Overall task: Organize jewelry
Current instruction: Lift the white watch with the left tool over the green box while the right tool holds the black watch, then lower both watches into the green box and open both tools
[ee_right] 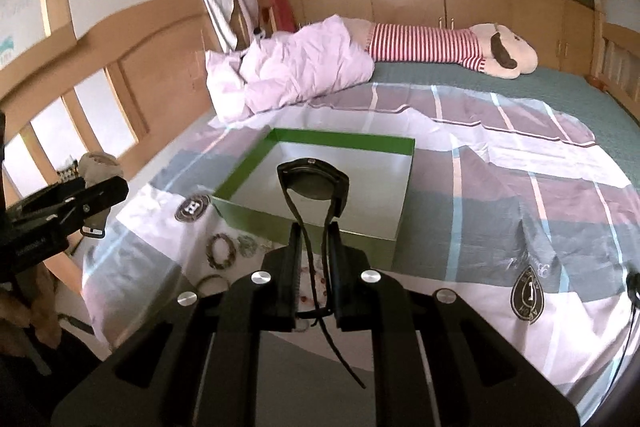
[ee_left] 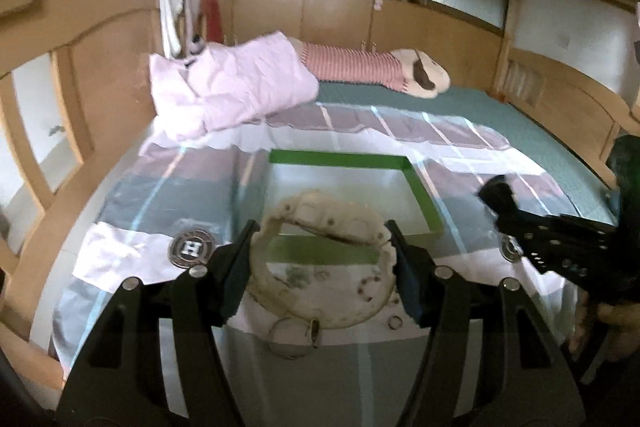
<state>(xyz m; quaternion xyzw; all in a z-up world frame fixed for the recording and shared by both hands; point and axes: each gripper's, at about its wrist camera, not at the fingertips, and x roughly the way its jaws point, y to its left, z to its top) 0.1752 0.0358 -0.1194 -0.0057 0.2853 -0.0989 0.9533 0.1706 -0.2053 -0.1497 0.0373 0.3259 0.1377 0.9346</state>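
Both watches held clear of the bed, short of the green box (ee_right: pixel 320 143). Left gripper (ee_left: pixel 322 267): fingers (ee_left: pixel 236 267) spread wide and pressing on either side of a cream watch (ee_left: pixel 320 263), its ring of strap lying across the span, face toward the box. Right gripper (ee_right: pixel 316 275): fingers (ee_right: pixel 290 267) nearly closed, pinching the two strap ends of a black watch (ee_right: pixel 314 181); long axis pointing straight out from the fingers, face hanging over the box's near wall. Box directly ahead of both; black watch judged nearer to its open floor, so the right hand leads. Loose rings and bracelets (ee_right: pixel 222 251) lying on the plaid sheet (ee_right: pixel 520 187) just before the box's near-left corner. Release advised only once each face is clear inside the rim.
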